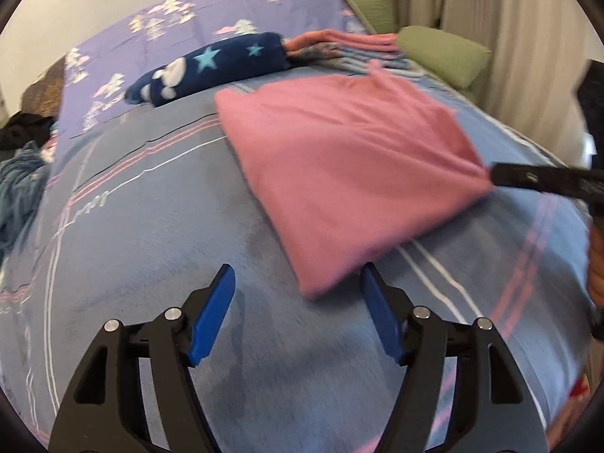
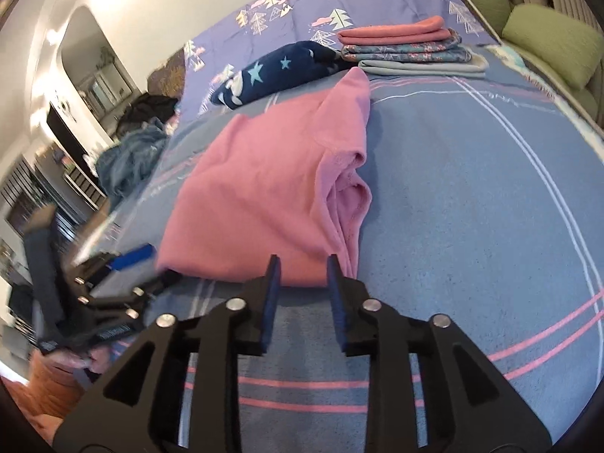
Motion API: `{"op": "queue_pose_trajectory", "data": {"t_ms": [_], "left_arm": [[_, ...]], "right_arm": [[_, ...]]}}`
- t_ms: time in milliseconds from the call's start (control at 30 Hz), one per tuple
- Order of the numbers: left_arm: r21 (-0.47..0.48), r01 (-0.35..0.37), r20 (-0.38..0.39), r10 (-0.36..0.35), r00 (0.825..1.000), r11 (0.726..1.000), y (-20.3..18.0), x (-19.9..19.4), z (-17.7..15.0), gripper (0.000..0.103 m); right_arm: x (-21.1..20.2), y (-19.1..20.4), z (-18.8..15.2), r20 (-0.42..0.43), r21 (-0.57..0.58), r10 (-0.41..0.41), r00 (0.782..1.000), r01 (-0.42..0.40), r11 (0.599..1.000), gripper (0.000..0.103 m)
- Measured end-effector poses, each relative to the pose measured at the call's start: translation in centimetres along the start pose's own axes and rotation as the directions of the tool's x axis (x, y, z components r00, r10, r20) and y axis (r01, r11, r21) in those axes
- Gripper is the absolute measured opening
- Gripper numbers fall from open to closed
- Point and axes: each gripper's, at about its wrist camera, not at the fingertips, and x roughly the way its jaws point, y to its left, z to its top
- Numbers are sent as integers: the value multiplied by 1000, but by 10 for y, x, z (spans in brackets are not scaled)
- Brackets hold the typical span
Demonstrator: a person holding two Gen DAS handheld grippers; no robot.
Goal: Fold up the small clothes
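One garment: a pink garment (image 2: 264, 188) lies partly folded on the bed (image 2: 472, 207), a loose bunched part hanging along its right side as the right wrist view shows it.
Long axis: it runs away from both grippers, from the near hem toward the navy star-print piece (image 2: 279, 71) and the stack of folded clothes (image 2: 407, 51) behind.
Direction from right fingers: the near hem lies directly in front of the right gripper (image 2: 300, 264), at its tips; whether it reaches in between them I cannot tell.
Direction from left fingers: the near corner of the garment lies just ahead and to the right of the left gripper (image 1: 298, 275), beside the right finger tip; whether it touches I cannot tell.
Nearer hand: I judge the right one is nearer to the hem, and the left one is nearer to the free corner.
Right fingers: narrow gap; the pads do not press on the cloth, so nothing is held.
Left fingers: wide apart, only the bed cover between them, holding nothing.
Coming move: probably a new grip on the near edge, to bring it over toward the far end.
Surroundings: green cushions (image 2: 547, 45) at the far right of the bed, a blue crumpled cloth (image 2: 128, 162) at its left edge.
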Motion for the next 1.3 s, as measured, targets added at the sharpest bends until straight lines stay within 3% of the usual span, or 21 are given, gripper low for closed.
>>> {"op": "queue_pose_trajectory", "data": {"t_ms": [33, 100, 167, 233, 267, 400, 467, 633, 667, 733, 767, 867, 900, 933, 967, 1033, 1100, 1133, 1200, 1267, 1300], "left_arm": [[-18, -13, 2, 13, 1000, 1000, 2, 0, 2, 69], [-35, -23, 24, 24, 999, 999, 7, -6, 2, 69], [-41, -52, 43, 54, 998, 998, 10, -12, 0, 69], [-50, -75, 41, 77, 996, 996, 14, -13, -3, 71], [-60, -73, 31, 75, 997, 995, 16, -12, -3, 71], [-61, -90, 9, 91, 996, 994, 12, -4, -2, 72], [-46, -113, 8, 114, 993, 993, 8, -4, -1, 72], [21, -168, 14, 168, 986, 986, 0, -5, -6, 75], [22, -167, 11, 167, 986, 986, 0, -6, -7, 75], [20, -171, 0, 171, 985, 985, 4, -8, -9, 79], [16, -175, -5, 175, 984, 984, 7, -9, -11, 79], [23, -200, -17, 201, 980, 979, 13, -15, -14, 79], [29, -212, -15, 212, 977, 977, 14, -18, -15, 76], [35, -213, -10, 214, 977, 976, 15, -23, -16, 66], [29, -166, -8, 166, 986, 986, 19, -31, -15, 59], [-35, -57, 13, 58, 998, 998, 27, -44, -7, 33], [-106, 56, 62, -49, 997, 993, 32, -52, 4, 20], [-136, 136, 90, -125, 988, 981, 33, -51, 13, 20], [-137, 212, 111, -198, 974, 968, 27, -38, 25, 20], [-122, 211, 56, -205, 977, 970, 18, -8, 30, 20], [-119, 175, 4, -176, 984, 977, 15, 10, 28, 20]], "right_arm": [[1, 1, -1, 5, -9, -27, 1000, 27, 1000, 33], [2, 2, -3, 16, -19, -70, 997, 70, 997, 49], [6, -3, -5, 5, 2, -65, 998, 65, 998, 50], [9, -7, -4, -3, 29, -50, 999, 50, 998, 39], [11, -9, -2, -4, 40, -46, 999, 46, 998, 13], [-5, -11, 5, 70, 82, -49, 996, 43, 996, 5], [-12, -11, 9, 97, 63, -101, 990, 95, 993, 4], [12, -23, 2, -6, 84, -99, 995, 99, 992, 6], [10, -23, 3, 1, 83, -100, 995, 99, 992, 10], [0, -24, 4, 28, 88, -106, 994, 103, 991, 30], [-4, -24, 5, 38, 85, -108, 993, 105, 991, 33], [-22, -16, 16, 114, 30, -99, 989, 96, 995, 24], [-24, -11, 19, 124, 10, -79, 989, 78, 997, 20], [-24, -5, 24, 131, -17, -50, 990, 52, 998, 19], [-23, 1, 28, 131, -38, -24, 991, 30, 999, 18], [-12, 16, 38, 120, -84, 51, 991, -42, 996, 18], [4, 28, 44, 104, -122, 89, 991, -76, 990, 16], [13, 31, 47, 92, -129, 80, 993, -67, 989, 15], [38, 30, 52, 58, -118, 1, 998, 6, 993, 13], [60, 12, 54, 38, -93, -179, 983, 182, 979, 5], [67, -7, 56, 4, -15, -146, 989, 146, 989, 3]]}}
